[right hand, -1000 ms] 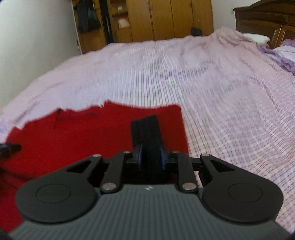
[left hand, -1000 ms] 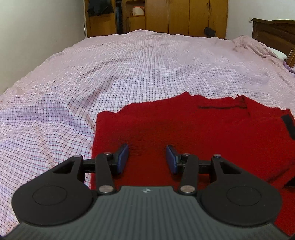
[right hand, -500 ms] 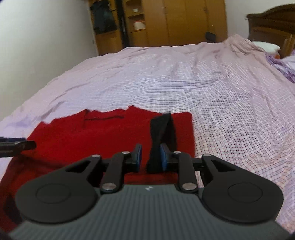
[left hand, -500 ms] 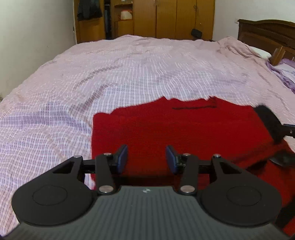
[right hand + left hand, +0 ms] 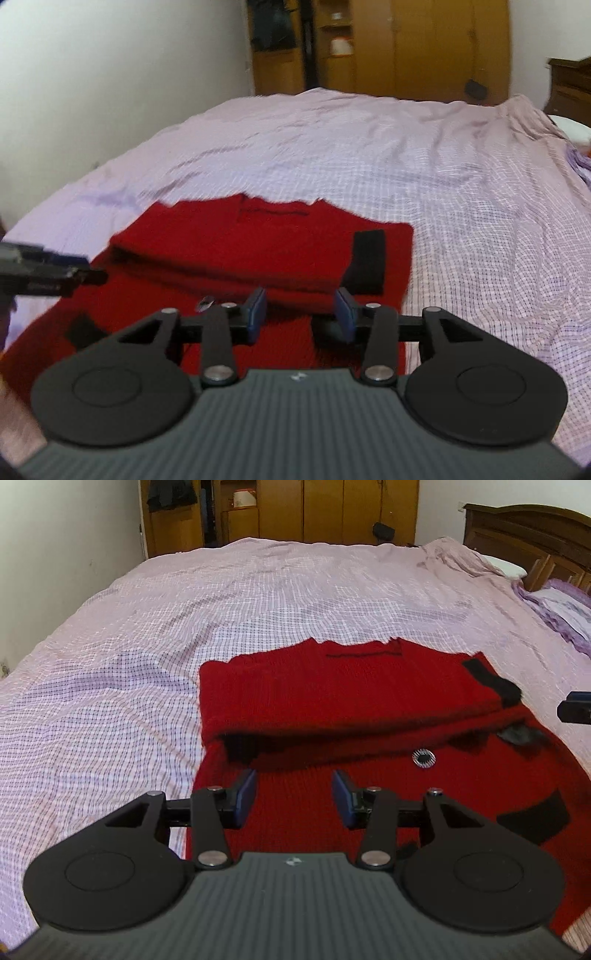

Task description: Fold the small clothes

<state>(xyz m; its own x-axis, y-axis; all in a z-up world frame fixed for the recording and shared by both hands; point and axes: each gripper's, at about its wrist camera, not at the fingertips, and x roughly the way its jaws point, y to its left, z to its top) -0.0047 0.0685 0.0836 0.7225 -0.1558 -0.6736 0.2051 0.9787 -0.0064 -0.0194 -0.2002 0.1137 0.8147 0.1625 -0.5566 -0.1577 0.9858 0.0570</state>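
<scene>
Left gripper (image 5: 294,798): jaws spread to a moderate gap, nothing between the blue pads (image 5: 245,796), no contact with cloth. Hovers above the near half of the red sweater (image 5: 332,701); knit visible through the gap.

Right gripper (image 5: 300,314): jaws have just been opening; now parted to a moderate gap, nothing pinched. Black cuff (image 5: 365,262) lies flat on the sweater just beyond the right pad, apart from it. Pads clear of the fabric.

Red sweater: spread on the checked bedsheet (image 5: 184,635), near edge of the bed. Far part folded over the body, forming a thick fold line across the middle; neckline with dark trim on the far side. Black cuff at the right end of the fold in the left wrist view (image 5: 491,681). Small round button (image 5: 423,757) on the lower layer, just below the fold. Second black patch (image 5: 535,816) near the right lower edge.

Right gripper's tip seen at the right edge of the left wrist view, beside the sweater's right side; left gripper's tip seen at the left edge of the right wrist view (image 5: 55,269), above the sweater's left edge.

Background: wooden wardrobe (image 5: 321,509), headboard (image 5: 528,528).
</scene>
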